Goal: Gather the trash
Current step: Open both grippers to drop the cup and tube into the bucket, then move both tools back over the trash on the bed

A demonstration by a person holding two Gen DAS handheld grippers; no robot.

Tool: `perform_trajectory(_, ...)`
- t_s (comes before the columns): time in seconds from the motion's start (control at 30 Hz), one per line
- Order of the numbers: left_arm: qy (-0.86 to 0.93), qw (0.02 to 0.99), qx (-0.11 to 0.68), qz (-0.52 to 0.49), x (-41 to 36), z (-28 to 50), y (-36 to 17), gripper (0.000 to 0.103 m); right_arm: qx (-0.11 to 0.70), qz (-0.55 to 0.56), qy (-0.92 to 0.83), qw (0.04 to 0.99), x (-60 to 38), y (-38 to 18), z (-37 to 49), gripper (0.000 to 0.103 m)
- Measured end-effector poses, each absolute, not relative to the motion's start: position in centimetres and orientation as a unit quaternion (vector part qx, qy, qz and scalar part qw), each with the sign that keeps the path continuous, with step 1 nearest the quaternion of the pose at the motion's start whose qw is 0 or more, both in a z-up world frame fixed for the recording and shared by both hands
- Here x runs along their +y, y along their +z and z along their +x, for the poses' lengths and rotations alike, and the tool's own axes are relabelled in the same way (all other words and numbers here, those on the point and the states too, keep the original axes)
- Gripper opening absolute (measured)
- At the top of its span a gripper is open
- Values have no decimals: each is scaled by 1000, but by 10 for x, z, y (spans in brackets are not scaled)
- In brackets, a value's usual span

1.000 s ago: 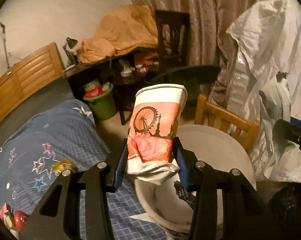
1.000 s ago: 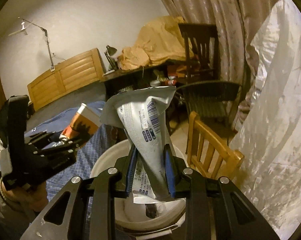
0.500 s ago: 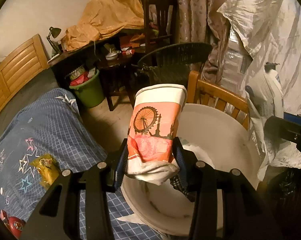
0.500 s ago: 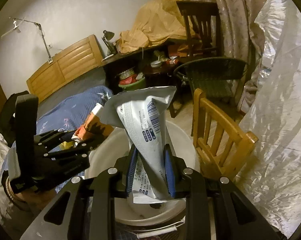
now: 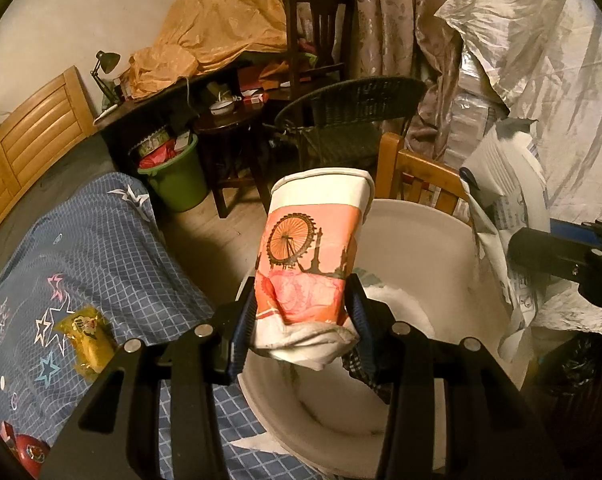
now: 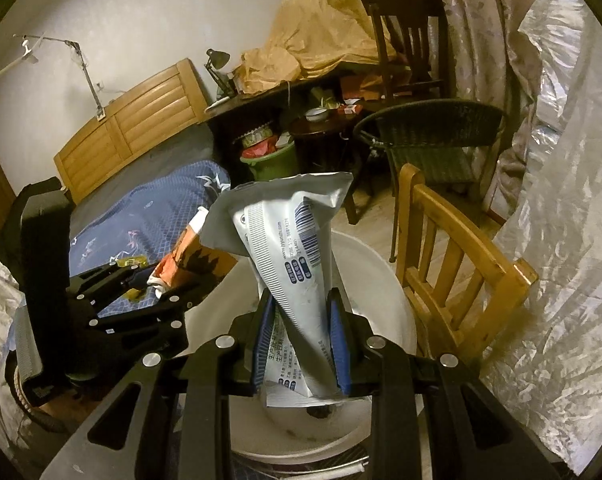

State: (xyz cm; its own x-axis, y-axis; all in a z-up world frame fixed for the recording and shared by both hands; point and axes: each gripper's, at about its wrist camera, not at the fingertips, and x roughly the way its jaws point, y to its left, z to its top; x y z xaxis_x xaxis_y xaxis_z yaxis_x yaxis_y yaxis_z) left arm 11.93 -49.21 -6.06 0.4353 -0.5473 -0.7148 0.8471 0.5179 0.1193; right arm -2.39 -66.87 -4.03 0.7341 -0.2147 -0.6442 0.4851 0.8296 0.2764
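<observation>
The left hand-held gripper (image 5: 301, 320) is clamped on a crushed paper cup (image 5: 313, 256) above the white bucket (image 5: 429, 240); the right hand-held gripper (image 6: 301, 344) pinches a grey wrapper (image 6: 293, 256) over the same bucket. A wooden chair (image 6: 453, 264) stands just behind the bucket, the blue bedspread (image 5: 81, 248) beside it, carrying a yellow packet (image 5: 87, 336).

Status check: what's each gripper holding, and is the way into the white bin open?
Left hand-held gripper shut on crushed paper cup. Right hand-held gripper shut on grey wrapper. Both over white bin. Nothing blocks the drop.
</observation>
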Motion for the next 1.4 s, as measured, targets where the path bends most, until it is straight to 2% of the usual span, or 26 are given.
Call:
perform_trajectory(0.1,-427,813,316,240,-495,121,-64,43,309,213,-192,907,-673,-43,-19,31)
perform_trajectory(0.13,-425,813,318,240,-496,121,-65,45,310,211,-195,906,-673,-43,-18,38)
perform_trajectory(0.17,-422,813,320,241,-497,121,-66,59,307,211,-208,905,-675,-45,-18,50)
perform_trajectory(0.23,-418,816,319,240,-496,122,-66,77,300,215,-212,905,-677,-46,-21,59)
perform_trajectory(0.6,-408,824,324,223,-485,128,-65,77,299,226,-215,902,-680,-56,-29,59)
perform_trajectory(0.87,-376,852,304,199,-460,120,-57,77,267,198,-236,913,-663,-54,-41,59)
perform_trajectory(1.1,-292,901,273,168,-410,117,-50,80,168,117,-290,935,-611,-41,-68,60)
perform_trajectory(1.4,-204,942,242,114,-311,121,-21,86,83,22,-294,952,-515,-37,-78,72)
